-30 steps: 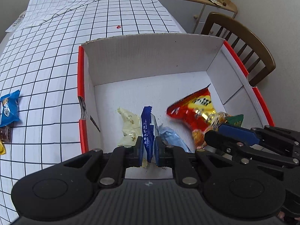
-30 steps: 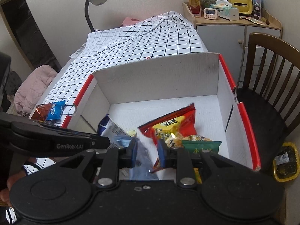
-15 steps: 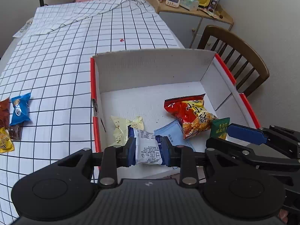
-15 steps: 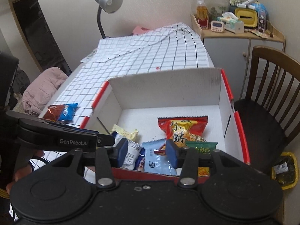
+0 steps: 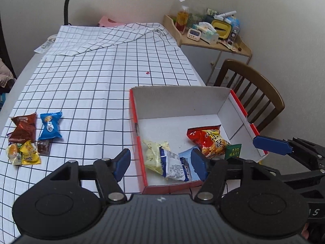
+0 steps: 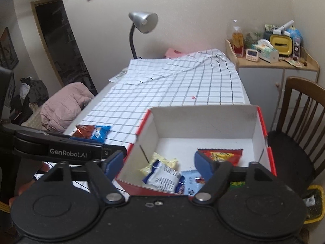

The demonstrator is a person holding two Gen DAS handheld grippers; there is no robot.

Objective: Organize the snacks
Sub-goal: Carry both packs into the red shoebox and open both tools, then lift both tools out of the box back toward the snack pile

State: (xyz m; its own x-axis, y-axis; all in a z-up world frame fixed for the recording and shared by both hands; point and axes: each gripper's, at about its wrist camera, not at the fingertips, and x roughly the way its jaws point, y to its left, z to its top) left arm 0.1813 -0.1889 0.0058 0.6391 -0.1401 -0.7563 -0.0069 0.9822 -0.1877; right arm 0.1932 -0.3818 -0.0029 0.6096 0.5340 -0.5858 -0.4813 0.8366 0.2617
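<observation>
A white cardboard box with red rims (image 5: 134, 109) (image 6: 205, 120) stands on the checked tablecloth. Inside lie a red snack bag (image 5: 210, 140) (image 6: 221, 156), a pale yellow packet (image 5: 152, 154), a white-and-blue packet (image 5: 174, 165) (image 6: 162, 175), a light blue packet (image 6: 192, 182) and a small green packet (image 5: 233, 151). My left gripper (image 5: 160, 163) hangs above the box's near edge, jaws opening, nothing pressed between them. My right gripper (image 6: 160, 162) is likewise above the box, jaws opening and holding nothing. Several loose snacks (image 5: 30, 138) lie on the cloth to the left, among them a blue packet (image 5: 49, 126) (image 6: 101, 131).
A wooden chair (image 5: 254, 93) stands right of the table. Behind it, a cabinet (image 5: 213, 38) holds clutter. A desk lamp (image 6: 142, 26) rises at the table's far end. A pink jacket (image 6: 63, 105) lies to the left. A yellow bin (image 6: 314, 201) sits on the floor.
Both grippers opened and rose away from the box. The white-and-blue packet left the left gripper's jaws and the light blue packet the right's; both now lie in the box.
</observation>
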